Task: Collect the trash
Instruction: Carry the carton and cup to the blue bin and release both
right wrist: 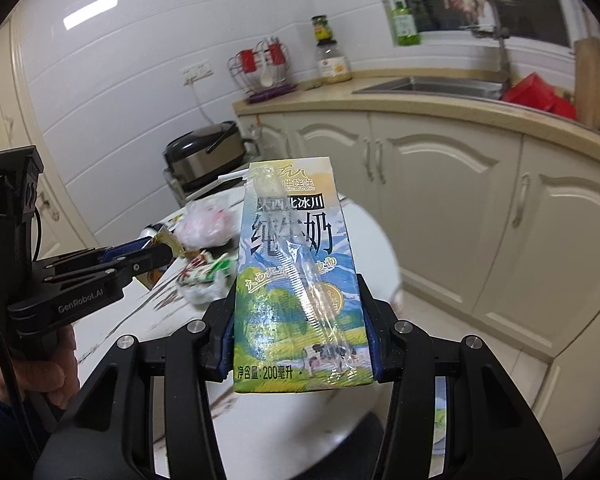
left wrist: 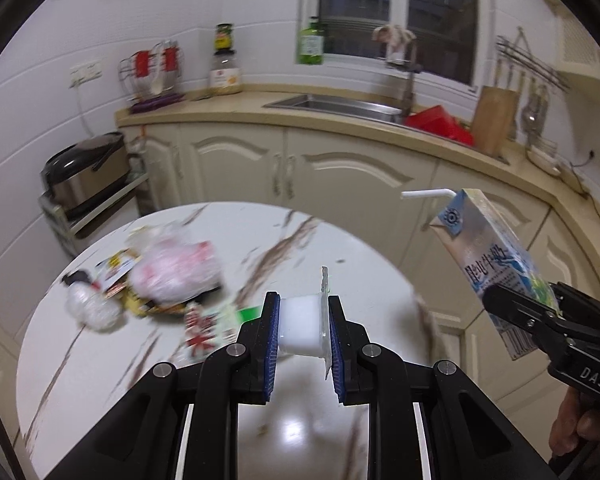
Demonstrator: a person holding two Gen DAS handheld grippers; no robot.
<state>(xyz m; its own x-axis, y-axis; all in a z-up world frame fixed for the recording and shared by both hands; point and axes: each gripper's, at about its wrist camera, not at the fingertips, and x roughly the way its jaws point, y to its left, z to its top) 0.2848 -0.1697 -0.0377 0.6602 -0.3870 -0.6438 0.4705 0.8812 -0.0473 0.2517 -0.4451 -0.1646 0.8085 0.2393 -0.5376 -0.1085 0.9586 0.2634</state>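
In the left wrist view my left gripper (left wrist: 303,300) is shut on a small white plastic cup (left wrist: 300,322) with a peeled foil lid, held above the round marble table (left wrist: 300,236). To the right, my right gripper (left wrist: 540,310) grips a blue-and-green milk carton (left wrist: 494,258) with a white straw, tilted in the air. In the right wrist view the carton (right wrist: 292,240) stands upright between the pads of my right gripper (right wrist: 296,304). My left gripper (right wrist: 160,252) shows at the left with the gold foil at its tips. A trash pile lies on the table: a pink-white plastic bag (left wrist: 176,272) and a red-green wrapper (left wrist: 208,326).
Cream cabinets (left wrist: 340,184) and a counter with a steel sink (left wrist: 332,106) curve behind the table. A rice cooker (left wrist: 84,172) sits on a low shelf at the left. A red basin (left wrist: 440,122) and a wooden board (left wrist: 494,120) stand by the sink. A person's hand (right wrist: 56,364) holds the left gripper.
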